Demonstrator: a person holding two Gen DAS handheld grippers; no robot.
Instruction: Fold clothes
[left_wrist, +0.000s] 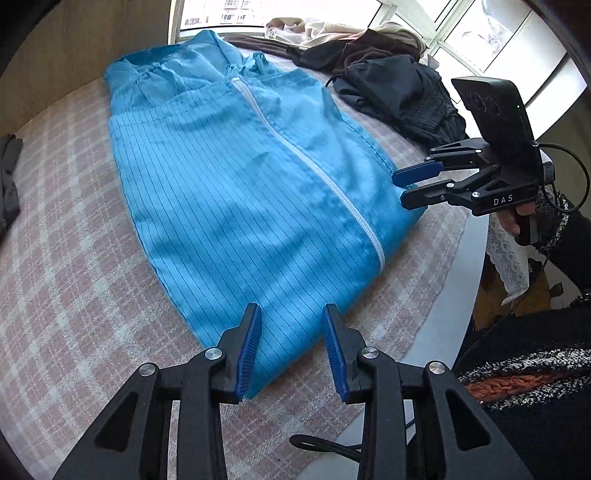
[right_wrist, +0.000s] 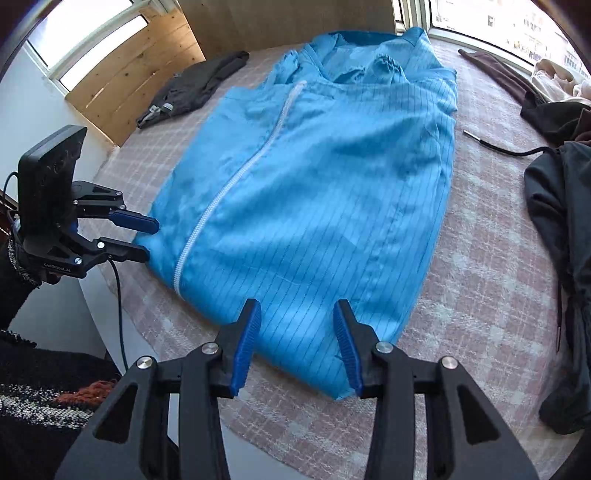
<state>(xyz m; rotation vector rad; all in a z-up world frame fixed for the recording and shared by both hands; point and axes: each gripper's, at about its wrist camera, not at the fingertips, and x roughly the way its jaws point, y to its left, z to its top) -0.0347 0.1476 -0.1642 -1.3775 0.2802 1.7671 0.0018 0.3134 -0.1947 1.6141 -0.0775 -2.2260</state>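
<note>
Left wrist view
Garment: a blue pinstriped garment (left_wrist: 236, 177) with a white zipper (left_wrist: 306, 166) is laid flat on the checked cloth (left_wrist: 55, 258) covering the desk (left_wrist: 458, 295).
Left gripper (left_wrist: 291, 350): fingers are spread wide, nothing held; both tips are set over the garment's near hem.
Right gripper (left_wrist: 406, 188): seen side-on at the garment's right edge; fingers are parted narrowly, and whether fabric is caught cannot be told.
Dark clothes (left_wrist: 402, 92): piled beyond the garment's right side.

Right wrist view
Garment (right_wrist: 314, 192): spread on the cloth, zipper (right_wrist: 229, 184) toward its left.
Right gripper (right_wrist: 295, 347): fingers are held wide, empty, over the near hem.
Left gripper (right_wrist: 147, 236): fingers are parted at the garment's left corner; contact cannot be told.
Dark folded item (right_wrist: 192, 88): left of the garment's far end.
</note>
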